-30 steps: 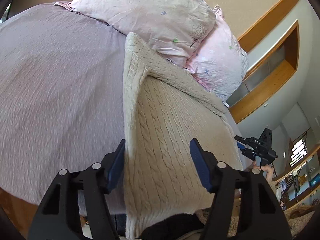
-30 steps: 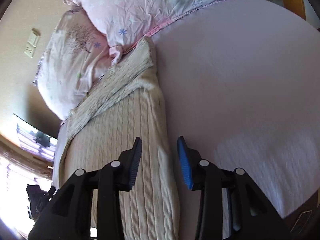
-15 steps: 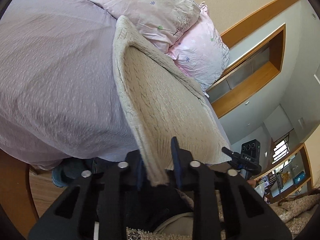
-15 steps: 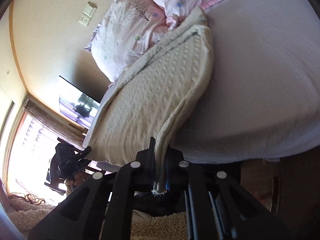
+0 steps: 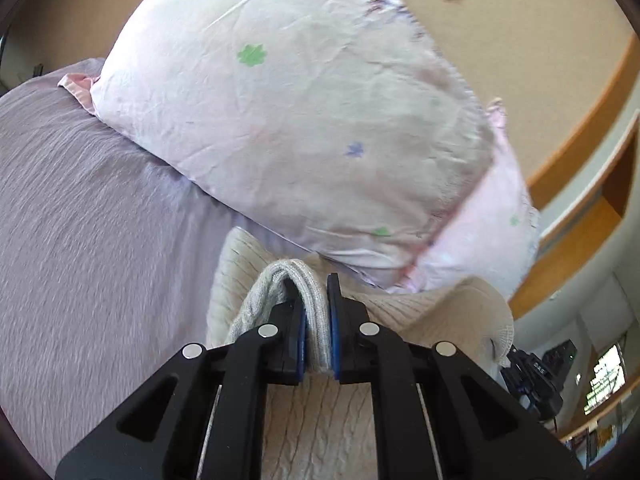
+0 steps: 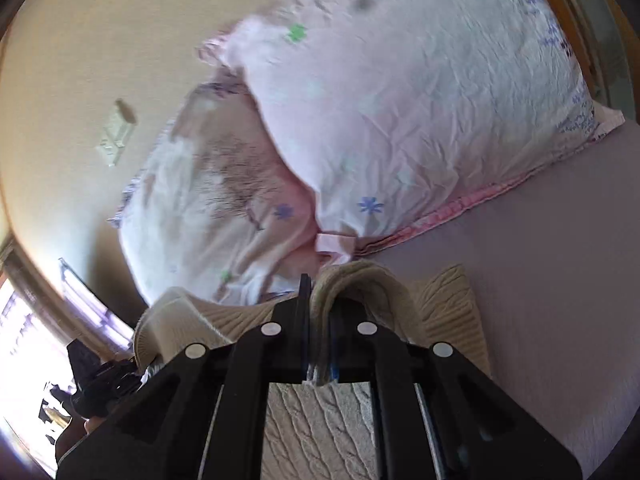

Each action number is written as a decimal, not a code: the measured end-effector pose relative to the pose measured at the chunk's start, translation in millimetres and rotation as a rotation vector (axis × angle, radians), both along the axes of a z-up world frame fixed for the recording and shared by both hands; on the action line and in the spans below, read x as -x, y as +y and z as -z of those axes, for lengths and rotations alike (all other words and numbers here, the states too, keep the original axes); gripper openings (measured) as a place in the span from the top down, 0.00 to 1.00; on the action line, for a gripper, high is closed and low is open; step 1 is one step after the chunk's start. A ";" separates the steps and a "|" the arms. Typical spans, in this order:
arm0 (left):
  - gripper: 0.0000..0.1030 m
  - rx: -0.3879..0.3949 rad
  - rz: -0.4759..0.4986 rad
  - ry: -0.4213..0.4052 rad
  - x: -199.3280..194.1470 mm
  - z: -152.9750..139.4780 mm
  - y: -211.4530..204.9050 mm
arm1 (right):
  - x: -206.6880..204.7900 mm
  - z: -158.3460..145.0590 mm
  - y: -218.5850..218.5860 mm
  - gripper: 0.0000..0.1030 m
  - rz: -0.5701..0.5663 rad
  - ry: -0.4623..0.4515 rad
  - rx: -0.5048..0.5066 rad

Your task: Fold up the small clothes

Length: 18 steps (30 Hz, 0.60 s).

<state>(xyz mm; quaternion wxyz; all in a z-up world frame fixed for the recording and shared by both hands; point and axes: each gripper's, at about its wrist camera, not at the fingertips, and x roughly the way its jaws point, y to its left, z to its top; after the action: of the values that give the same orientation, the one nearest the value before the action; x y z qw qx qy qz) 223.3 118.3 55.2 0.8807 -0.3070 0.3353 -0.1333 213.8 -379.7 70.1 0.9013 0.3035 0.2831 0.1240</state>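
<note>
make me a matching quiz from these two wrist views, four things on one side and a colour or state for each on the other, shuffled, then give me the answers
Things:
1. left tongs
2. sweater
3. bedspread
4. pillow

States or colours:
A. pale pink with small flowers
B. cream cable knit
C. plain lilac
D. shut on a fold of knit fabric

Pairs: 1-D, 2-B, 3-C, 4-A

Home bedroom: bed [image 5: 100, 240] at left, floral pillows [image 5: 304, 120] across centre, probably a light switch [image 6: 114, 140] upper left.
</note>
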 end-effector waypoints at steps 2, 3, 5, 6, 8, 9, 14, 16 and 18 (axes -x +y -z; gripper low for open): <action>0.92 0.015 -0.027 0.085 -25.3 25.7 1.6 | -27.9 25.2 -2.9 0.93 0.042 0.108 -0.018; 0.92 0.026 -0.029 0.122 -33.4 36.2 0.6 | -37.6 34.9 -4.2 0.90 0.058 0.155 -0.021; 0.92 0.013 -0.028 0.128 -37.1 42.8 -1.4 | -40.4 46.6 -6.4 0.77 0.104 0.184 -0.009; 0.90 0.008 -0.013 0.117 -35.9 42.0 -1.5 | -38.5 47.7 -7.8 0.46 0.127 0.175 0.003; 0.65 0.021 0.018 0.114 -30.4 36.7 2.0 | -26.2 43.4 -11.5 0.04 0.208 0.144 0.033; 0.31 0.040 0.035 0.111 -25.4 32.9 6.2 | -19.0 38.5 -14.4 0.03 0.235 0.119 0.041; 0.12 -0.072 0.007 0.086 3.8 17.5 24.2 | 2.3 21.7 -20.7 0.02 0.200 -0.002 0.048; 0.26 -0.070 0.041 0.143 4.9 27.6 27.5 | -0.3 25.7 -22.8 0.02 0.172 0.011 0.017; 0.36 -0.032 0.081 0.212 4.0 42.4 26.4 | -0.9 28.8 -26.3 0.02 0.153 0.026 -0.004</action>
<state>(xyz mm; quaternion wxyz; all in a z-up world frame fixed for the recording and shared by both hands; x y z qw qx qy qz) 219.3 144.7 12.8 0.8390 -0.2913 0.4407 -0.1303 214.7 -406.0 41.3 0.9037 0.3278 0.2706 0.0513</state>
